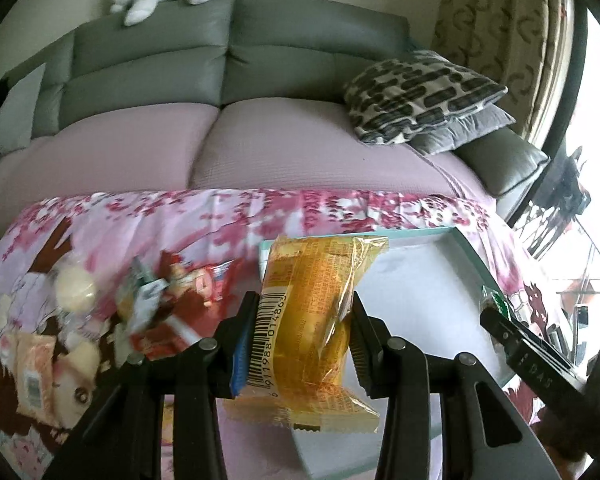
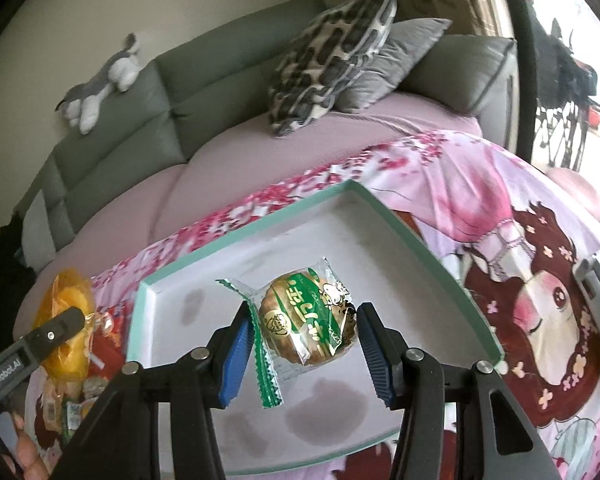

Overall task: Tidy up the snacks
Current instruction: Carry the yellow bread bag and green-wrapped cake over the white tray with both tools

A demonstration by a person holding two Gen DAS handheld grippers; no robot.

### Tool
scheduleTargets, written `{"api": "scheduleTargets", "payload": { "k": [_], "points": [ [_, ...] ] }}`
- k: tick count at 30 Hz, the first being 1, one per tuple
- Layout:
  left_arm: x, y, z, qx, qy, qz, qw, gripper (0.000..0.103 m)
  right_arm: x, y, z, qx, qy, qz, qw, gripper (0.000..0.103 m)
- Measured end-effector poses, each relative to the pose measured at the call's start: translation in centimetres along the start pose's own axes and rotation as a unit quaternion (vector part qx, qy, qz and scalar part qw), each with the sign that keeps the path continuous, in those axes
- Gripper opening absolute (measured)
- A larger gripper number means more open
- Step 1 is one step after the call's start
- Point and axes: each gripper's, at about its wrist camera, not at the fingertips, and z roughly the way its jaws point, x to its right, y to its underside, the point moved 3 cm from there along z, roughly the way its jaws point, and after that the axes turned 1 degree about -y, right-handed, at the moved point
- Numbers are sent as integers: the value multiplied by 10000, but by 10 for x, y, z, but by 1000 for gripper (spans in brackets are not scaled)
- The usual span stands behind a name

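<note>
Left wrist view: a yellow pack (image 1: 304, 320) is clamped by the left gripper (image 1: 306, 344) near the tray (image 1: 440, 280); loose snacks (image 1: 100, 312) remain left.

Right wrist view: the right gripper (image 2: 306, 344) is parted around a green-wrapped cake (image 2: 308, 320), apparently lying in the tray; sorting is judged barely begun.

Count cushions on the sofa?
2: a patterned cushion leaning on a plain grey cushion, both at the sofa's right end. Others may sit outside both views.

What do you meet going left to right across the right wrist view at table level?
Left gripper holding the yellow snack packet → teal-rimmed tray → green-wrapped pastry between the right gripper's open fingers → cartoon-girl face on the pink tablecloth.
</note>
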Motion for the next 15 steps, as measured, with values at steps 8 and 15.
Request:
{"api": "scheduleTargets", "payload": {
  "k": [8,15],
  "points": [
    [29,-4,31,-241,43,179,9995,44,20,-3,1,-3,139,293,9995,55],
    [44,-1,46,-364,-42,243,9990,44,27,-2,6,-90,205,378,9990,55]
  ]
}}
